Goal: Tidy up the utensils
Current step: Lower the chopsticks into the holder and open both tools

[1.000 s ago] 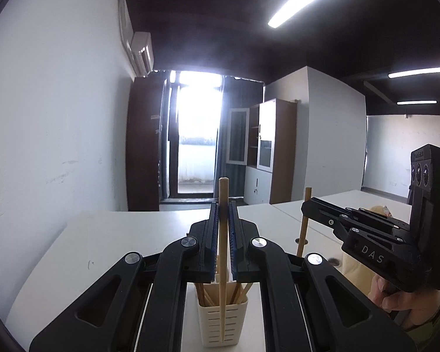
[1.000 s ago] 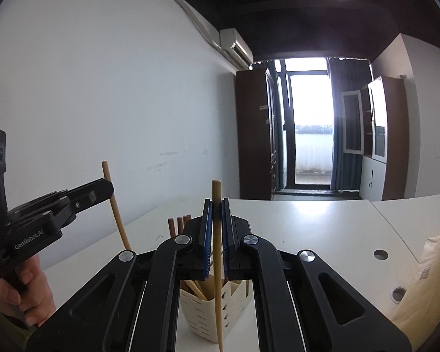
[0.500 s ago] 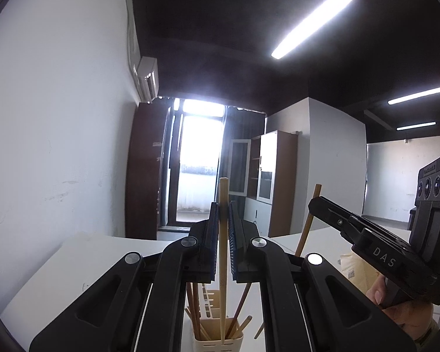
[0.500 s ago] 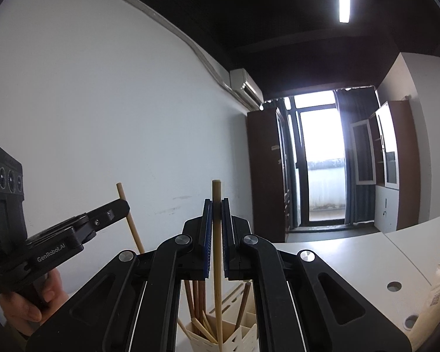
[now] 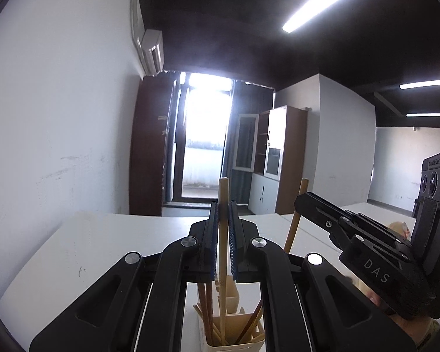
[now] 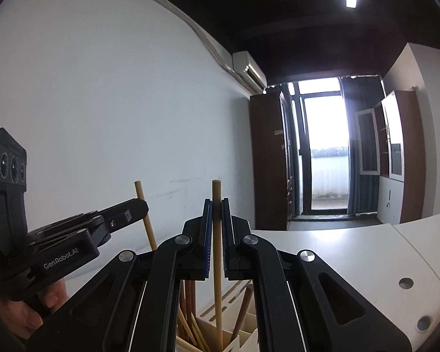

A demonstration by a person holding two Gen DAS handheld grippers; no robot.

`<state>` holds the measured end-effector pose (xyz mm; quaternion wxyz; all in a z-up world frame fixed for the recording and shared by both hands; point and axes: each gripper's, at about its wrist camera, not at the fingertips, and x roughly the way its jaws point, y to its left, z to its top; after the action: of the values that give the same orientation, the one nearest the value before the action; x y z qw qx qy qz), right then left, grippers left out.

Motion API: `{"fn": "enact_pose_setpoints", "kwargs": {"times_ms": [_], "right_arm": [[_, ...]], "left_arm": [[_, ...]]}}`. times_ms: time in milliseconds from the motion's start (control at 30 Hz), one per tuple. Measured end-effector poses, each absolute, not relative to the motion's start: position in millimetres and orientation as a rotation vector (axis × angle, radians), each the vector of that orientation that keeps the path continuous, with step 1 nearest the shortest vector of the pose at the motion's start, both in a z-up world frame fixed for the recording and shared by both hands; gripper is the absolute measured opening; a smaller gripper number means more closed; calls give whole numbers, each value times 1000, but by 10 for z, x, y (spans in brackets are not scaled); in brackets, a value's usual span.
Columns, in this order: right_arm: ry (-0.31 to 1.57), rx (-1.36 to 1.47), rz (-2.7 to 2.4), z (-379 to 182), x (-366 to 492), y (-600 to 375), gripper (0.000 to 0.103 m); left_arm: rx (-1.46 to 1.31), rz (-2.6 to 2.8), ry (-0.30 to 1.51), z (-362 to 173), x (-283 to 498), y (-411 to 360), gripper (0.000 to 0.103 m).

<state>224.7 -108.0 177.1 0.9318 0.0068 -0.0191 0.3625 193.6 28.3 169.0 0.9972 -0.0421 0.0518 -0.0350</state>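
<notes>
In the left wrist view my left gripper (image 5: 223, 205) is shut on an upright pale wooden chopstick (image 5: 223, 249). Its lower end dips into the cream utensil holder (image 5: 234, 344), which stands just below with several chopsticks inside. To the right, my right gripper (image 5: 300, 205) pinches a second chopstick (image 5: 293, 228) that leans slightly. In the right wrist view the right gripper (image 6: 216, 202) is shut on its chopstick (image 6: 217, 278), which reaches down into the holder (image 6: 245, 338). My left gripper (image 6: 142, 206) shows at the left with its own chopstick (image 6: 146, 220).
The holder stands on a white table (image 5: 102, 234) that runs along a white wall. Cable holes (image 6: 406, 283) mark the table's right part. A tan paper bag (image 5: 399, 227) sits behind the right gripper. A person's hand (image 6: 29, 319) grips the left tool.
Both grippers have moved in over the holder, each keeping its chopstick. The holder, seen from its front a second ago, now lies right beneath, with the chopsticks' lower ends inside its top.
</notes>
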Motion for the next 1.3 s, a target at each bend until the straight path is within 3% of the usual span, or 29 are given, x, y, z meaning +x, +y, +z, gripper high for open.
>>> {"fn": "enact_pose_setpoints", "kwargs": {"times_ms": [867, 933, 1000, 1300], "right_arm": [[123, -68, 697, 1334, 2322, -973, 7], [140, -69, 684, 1321, 2345, -950, 12], [150, -74, 675, 1277, 2328, -960, 26], [154, -65, 659, 1285, 2282, -1072, 26]], "left_arm": [[-59, -79, 263, 1358, 2126, 324, 6], [-57, -68, 269, 1355, 2114, 333, 7], [-64, -76, 271, 1368, 2080, 342, 7], [-64, -54, 268, 1416, 1876, 393, 8]]}}
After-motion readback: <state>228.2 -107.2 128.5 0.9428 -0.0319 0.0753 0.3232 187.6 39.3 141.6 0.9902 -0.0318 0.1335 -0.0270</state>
